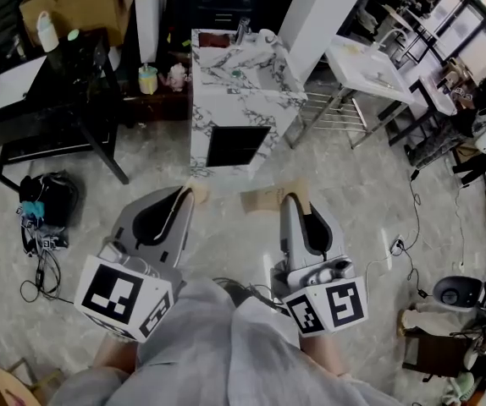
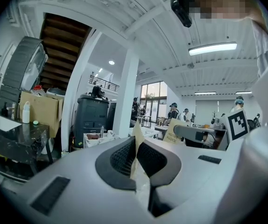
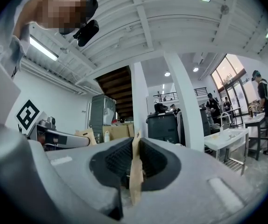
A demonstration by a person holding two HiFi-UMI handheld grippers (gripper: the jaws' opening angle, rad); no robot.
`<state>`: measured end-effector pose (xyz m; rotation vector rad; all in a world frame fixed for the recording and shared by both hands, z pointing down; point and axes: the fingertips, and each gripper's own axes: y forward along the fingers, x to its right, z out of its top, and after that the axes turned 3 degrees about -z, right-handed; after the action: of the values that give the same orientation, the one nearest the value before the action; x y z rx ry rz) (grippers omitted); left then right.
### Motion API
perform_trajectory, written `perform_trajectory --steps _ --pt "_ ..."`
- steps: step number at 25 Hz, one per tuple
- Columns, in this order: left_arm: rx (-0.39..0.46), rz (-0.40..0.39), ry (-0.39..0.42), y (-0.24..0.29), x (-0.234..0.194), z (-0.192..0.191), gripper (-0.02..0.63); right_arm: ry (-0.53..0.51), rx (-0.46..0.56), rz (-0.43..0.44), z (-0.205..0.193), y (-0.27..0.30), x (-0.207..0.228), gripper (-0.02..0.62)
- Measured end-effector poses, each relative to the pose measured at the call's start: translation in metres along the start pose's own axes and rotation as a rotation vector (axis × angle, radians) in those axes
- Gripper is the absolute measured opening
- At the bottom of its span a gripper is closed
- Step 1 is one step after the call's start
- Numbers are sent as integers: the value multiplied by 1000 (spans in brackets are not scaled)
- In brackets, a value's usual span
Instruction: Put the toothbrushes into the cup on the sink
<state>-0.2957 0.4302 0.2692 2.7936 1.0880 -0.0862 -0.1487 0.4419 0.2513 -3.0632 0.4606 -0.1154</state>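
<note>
Toothbrushes here are two flat packs of brown kraft card, one pinched in each tool, both held above the floor in front of the person and well short of the sink (image 1: 241, 100). The left tool (image 1: 188, 194) has its dark ribbed pads pressed onto the left pack (image 1: 197, 190), which in the left gripper view stands edge-on as a thin tan strip with a pointed top, its long axis running out past the tips. The right tool (image 1: 298, 200) clamps the right pack (image 1: 264, 199) the same way. From the head view that pack shows its broad rectangular face, jutting from the tip toward the left tool. Both tools are smooth grey plastic shells and point forward, toward the sink. The sink is a boxy white block veined in grey like marble, with a dark square opening (image 1: 236, 145) in its front and a faucet (image 1: 241, 30) at the far edge; the cup is too small to pick out with certainty. The pale tiled floor (image 1: 226, 227) lies open between tools and sink. A black surface (image 1: 57, 83) stands to the left with a dark bag (image 1: 48, 201) and cables beside it. A white pillar (image 1: 319, 11) and a white folding surface (image 1: 366, 66) stand to the right.
</note>
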Motion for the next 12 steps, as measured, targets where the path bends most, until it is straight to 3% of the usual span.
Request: perform_trajectory --steps 12 --pt "13 23 3 -41 -21 -5 9 -7 17 -20 0 -4 -30 37"
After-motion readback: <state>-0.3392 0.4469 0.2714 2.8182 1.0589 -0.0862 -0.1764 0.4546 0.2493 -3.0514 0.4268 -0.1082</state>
